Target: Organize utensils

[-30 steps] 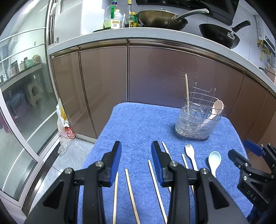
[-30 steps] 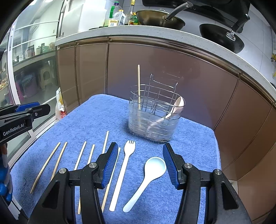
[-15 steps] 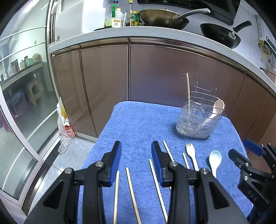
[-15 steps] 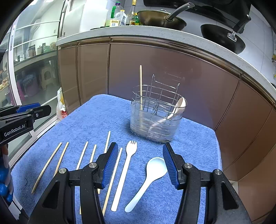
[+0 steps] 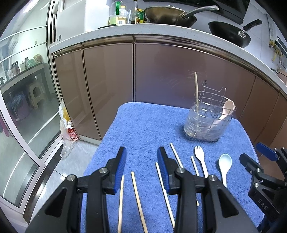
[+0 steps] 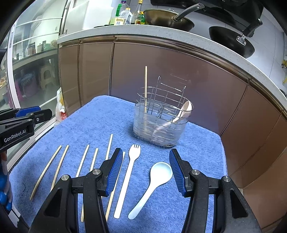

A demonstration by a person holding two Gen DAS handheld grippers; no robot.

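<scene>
A clear utensil holder with a wire rack [image 6: 160, 123] [image 5: 208, 121] stands at the far end of a blue towel [image 6: 100, 121]. It holds one upright chopstick [image 6: 145, 87] and a beige spoon [image 6: 184, 110]. Several wooden chopsticks [image 6: 59, 166] lie in a row on the towel, with a white fork [image 6: 129, 170] and a pale blue spoon [image 6: 154, 181] to their right. My right gripper [image 6: 144, 168] is open and empty above the fork and spoon. My left gripper [image 5: 141, 166] is open and empty above the left chopsticks [image 5: 137, 193].
Brown cabinet fronts [image 5: 111, 75] stand behind the towel, under a counter with a wok [image 5: 168, 17], a black pan [image 5: 231, 34] and bottles. A plastic bag [image 5: 67, 123] lies on the floor at the left by glass doors.
Both views have drawn back slightly: the holder and utensils sit a little farther away and lower in frame. Both grippers stay open; nothing on the towel has moved.
</scene>
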